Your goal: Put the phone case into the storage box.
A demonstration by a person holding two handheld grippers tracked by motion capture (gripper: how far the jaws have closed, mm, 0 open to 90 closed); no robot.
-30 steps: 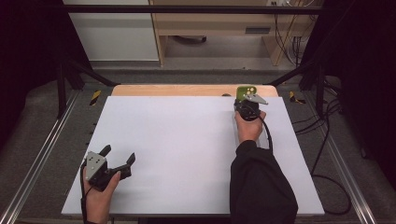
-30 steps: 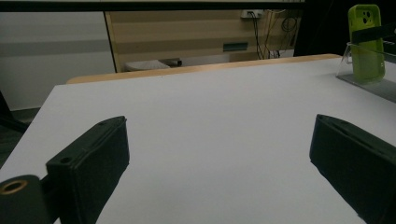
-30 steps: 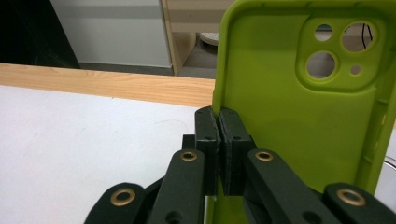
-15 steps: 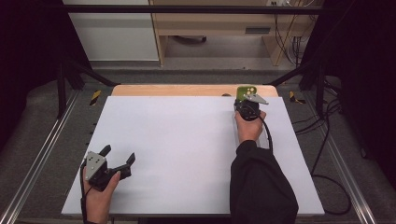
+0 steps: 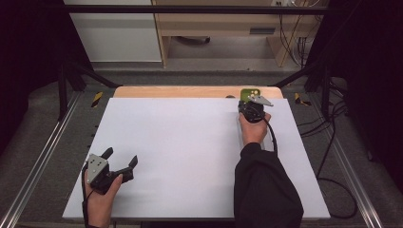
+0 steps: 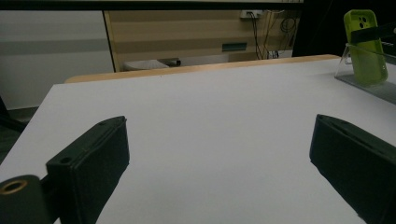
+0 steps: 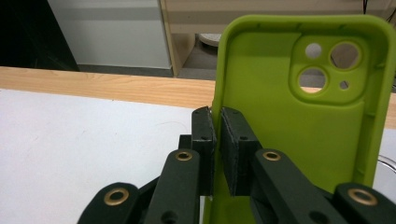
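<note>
Phone case (image 7: 299, 121) upright, its left edge pinched between right tongs (image 7: 217, 140); jaws easing open. Left tongs (image 5: 121, 159) wide open, empty, well apart.

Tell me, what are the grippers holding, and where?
The right gripper pinches the green phone case by its left side wall. The left gripper stands open over the white table, holding nothing.

High view: overhead, facing forward and down across the whole white table (image 5: 180, 152). Left gripper view: low, near the tabletop, facing its far edge. Right gripper view: close-up at the green phone case (image 7: 299, 116), shared by all three.
</note>
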